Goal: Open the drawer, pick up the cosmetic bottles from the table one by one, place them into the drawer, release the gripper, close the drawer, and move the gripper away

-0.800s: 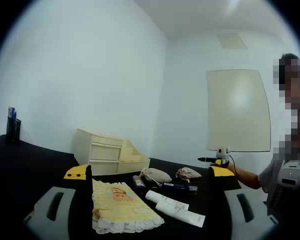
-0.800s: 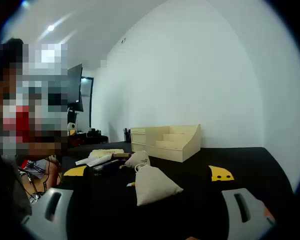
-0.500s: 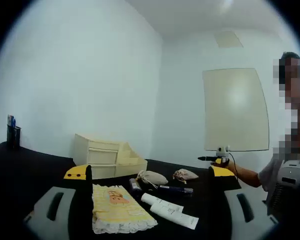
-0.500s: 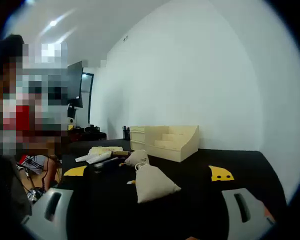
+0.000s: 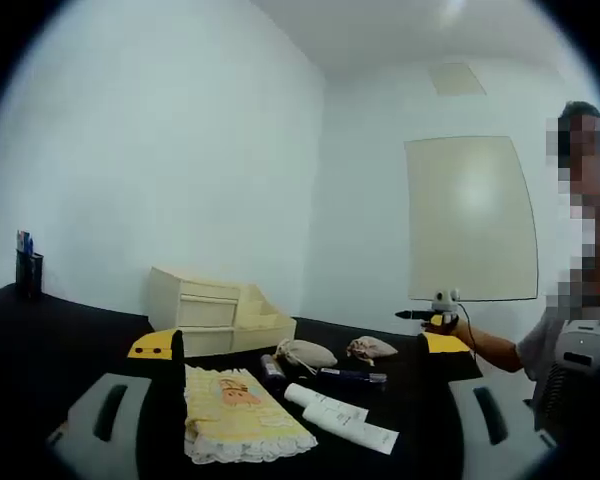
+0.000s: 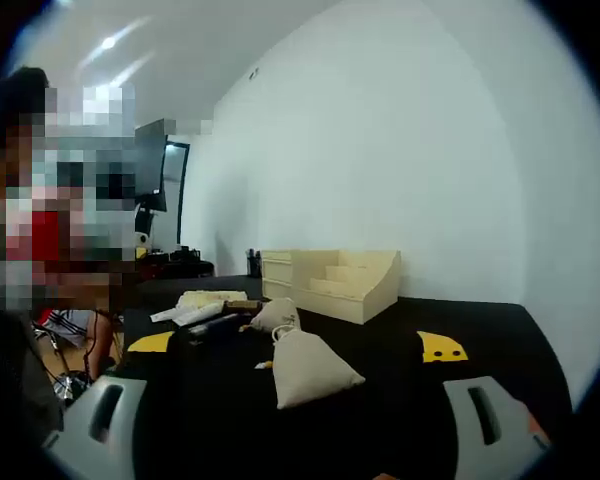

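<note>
Left gripper view has the drawer unit (image 5: 205, 310) far across the black table (image 5: 60, 350), both drawers shut. Nearer lie the bottles: a dark one (image 5: 271, 368), a dark slim one (image 5: 352, 377) and two white tubes (image 5: 338, 420), just right of a yellow cloth (image 5: 235, 410). Two small pouches (image 5: 308, 353) sit between tubes and unit. My left gripper (image 5: 298, 395) is spread wide, holding nothing. In the right gripper view my right gripper (image 6: 298, 395) is likewise parted and empty, a pouch (image 6: 310, 368) near it. The risk, I judge: reaching for the drawer, I could knock the pouches or roll the tubes, since they crowd the path.
</note>
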{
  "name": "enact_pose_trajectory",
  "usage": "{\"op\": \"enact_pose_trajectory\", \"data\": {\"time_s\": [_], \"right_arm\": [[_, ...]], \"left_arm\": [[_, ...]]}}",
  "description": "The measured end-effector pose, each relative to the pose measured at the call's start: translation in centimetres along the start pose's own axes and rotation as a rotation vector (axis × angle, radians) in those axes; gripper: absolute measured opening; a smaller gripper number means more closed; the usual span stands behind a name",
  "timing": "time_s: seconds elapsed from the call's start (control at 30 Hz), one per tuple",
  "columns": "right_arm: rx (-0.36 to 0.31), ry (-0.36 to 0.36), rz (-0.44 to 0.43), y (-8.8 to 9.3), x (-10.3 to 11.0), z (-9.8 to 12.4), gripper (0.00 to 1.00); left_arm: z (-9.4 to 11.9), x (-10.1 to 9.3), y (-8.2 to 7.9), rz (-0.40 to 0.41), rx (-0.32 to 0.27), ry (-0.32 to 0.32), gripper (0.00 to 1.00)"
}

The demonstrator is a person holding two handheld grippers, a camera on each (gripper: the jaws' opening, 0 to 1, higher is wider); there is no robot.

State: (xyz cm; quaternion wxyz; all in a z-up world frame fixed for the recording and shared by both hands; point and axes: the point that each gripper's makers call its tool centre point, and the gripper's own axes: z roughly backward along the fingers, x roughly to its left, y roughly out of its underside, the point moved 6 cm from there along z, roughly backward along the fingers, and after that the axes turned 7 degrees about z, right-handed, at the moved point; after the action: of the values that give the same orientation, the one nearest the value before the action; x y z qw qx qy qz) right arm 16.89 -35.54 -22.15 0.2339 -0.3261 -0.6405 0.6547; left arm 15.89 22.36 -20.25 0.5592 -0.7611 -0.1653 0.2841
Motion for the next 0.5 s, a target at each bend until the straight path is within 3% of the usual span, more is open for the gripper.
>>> {"op": "enact_pose_trajectory", "data": {"time_s": [0.3,0.5], "right_arm": [[0.102,-0.052,0.018,-2.2,-0.6,-2.6,0.87],[0.146,-0.081,0.052,-3.2,-1.0,-4.9,0.83]], "left_arm": [[-1.5,0.2,-0.3,-0.017,0.009,-0.003,0.96],[-2.5,1.5,0.7,-0.007,0.057,-0.009,0.96]]}}
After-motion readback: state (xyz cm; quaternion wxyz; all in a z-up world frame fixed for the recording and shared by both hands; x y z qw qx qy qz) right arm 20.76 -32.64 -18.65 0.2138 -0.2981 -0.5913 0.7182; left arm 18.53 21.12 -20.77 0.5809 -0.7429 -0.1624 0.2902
